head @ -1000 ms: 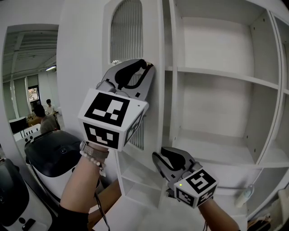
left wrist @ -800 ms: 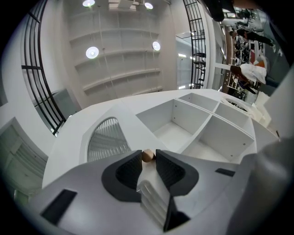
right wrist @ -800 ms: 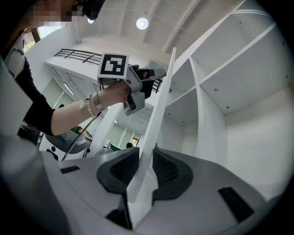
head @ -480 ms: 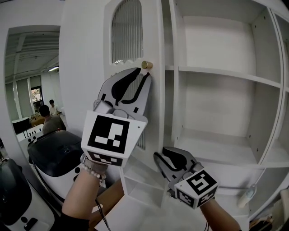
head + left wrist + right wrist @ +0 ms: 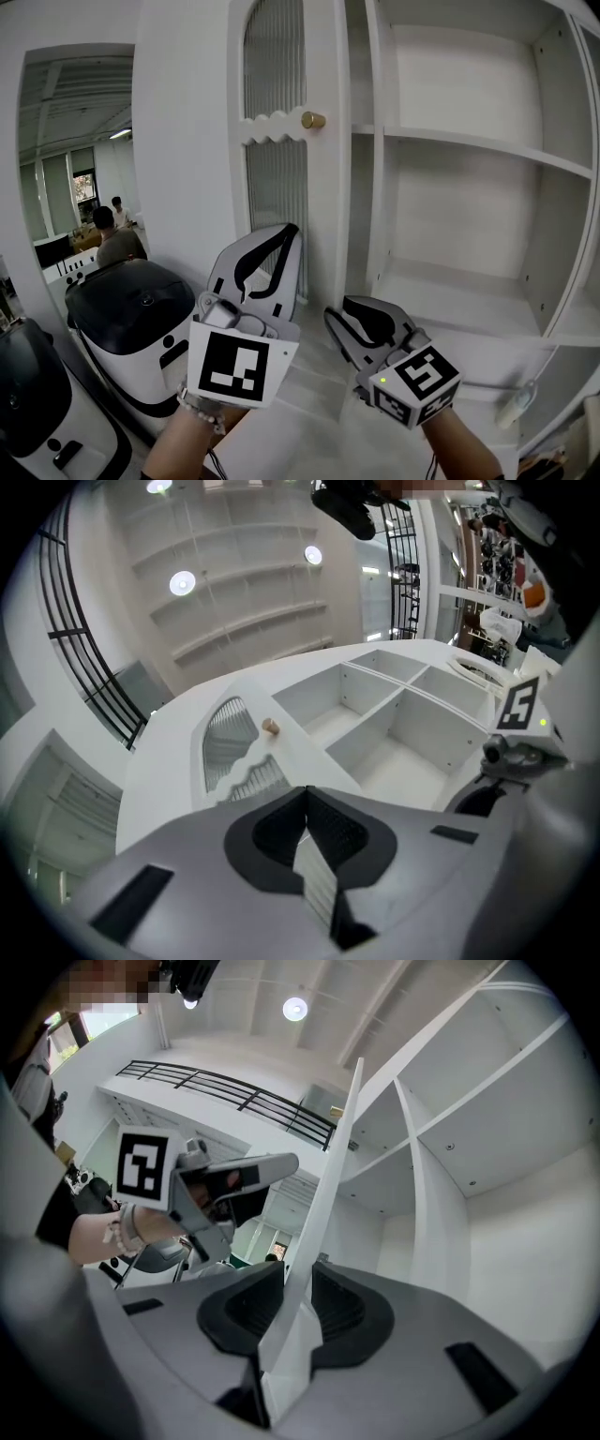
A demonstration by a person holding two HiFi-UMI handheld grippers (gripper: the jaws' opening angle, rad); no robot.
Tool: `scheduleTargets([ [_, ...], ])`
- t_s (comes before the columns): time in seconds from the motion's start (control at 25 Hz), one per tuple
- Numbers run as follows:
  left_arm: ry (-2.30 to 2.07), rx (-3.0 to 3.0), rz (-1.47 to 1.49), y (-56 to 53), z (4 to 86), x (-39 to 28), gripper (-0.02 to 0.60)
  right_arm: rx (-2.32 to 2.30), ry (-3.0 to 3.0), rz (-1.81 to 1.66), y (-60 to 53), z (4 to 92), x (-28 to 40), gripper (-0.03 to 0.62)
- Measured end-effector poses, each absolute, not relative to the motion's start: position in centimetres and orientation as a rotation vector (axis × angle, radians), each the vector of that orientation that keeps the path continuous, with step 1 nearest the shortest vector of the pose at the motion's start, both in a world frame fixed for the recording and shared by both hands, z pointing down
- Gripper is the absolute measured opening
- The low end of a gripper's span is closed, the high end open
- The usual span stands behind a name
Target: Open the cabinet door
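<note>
The cabinet door [image 5: 323, 206] stood open at the left of the cabinet's bare shelves [image 5: 469, 150], with its ribbed arched panel and small gold knob [image 5: 312, 120] turned towards the head view. The frame cut off the top of the door, the grippers covered its foot, and no view showed its hinged side. Well below the knob and clear of it, the left gripper [image 5: 284, 234] pointed up at the door. Its jaws had just been closing and now met tip to tip with nothing between them. Just to its right, the right gripper [image 5: 337, 319] sat low in front of the cabinet. Its jaws stood a narrow slit apart, and in its own view the edge of a white upright [image 5: 333, 1176] ran through that slit. Whether the pads touched that edge could not be made out. Left of the door, a white appliance with a black lid [image 5: 127, 309] was partly cut off by the frame. Beyond it, a seated person [image 5: 112, 239] was too small to make out further. A pale object [image 5: 511, 408] low at the right was too unclear to name.
</note>
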State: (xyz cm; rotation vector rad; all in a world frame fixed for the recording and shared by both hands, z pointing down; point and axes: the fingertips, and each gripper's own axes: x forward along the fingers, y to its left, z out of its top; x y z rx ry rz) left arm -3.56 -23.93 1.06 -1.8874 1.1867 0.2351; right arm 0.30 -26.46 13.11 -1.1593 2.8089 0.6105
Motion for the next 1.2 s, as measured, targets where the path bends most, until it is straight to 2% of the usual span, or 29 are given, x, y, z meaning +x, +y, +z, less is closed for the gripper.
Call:
scheduleTargets([
  [0.28,1.231,-2.001,0.143,-23.1,9.2,-4.7,0.003,-1.094,2.832,0.638,-25.0,13.1,-1.2,0.095],
  [0.52,1.253,-2.116,0.068,-22.5,14.8,-4.8,0.058,-1.058,2.844,0.655,-24.3,13.1,-1.9,0.095],
  [0.92,1.268,-2.209,-0.005,-21.6,19.0,-4.0,0.135,-0.94,2.875,0.679,-22.5,13.1,-4.0,0.095],
  [1.2,1.342,-2.21,-0.007,-21.4,20.1,-5.3,0.147,-0.867,2.89,0.698,-21.1,13.1,-5.9,0.095],
])
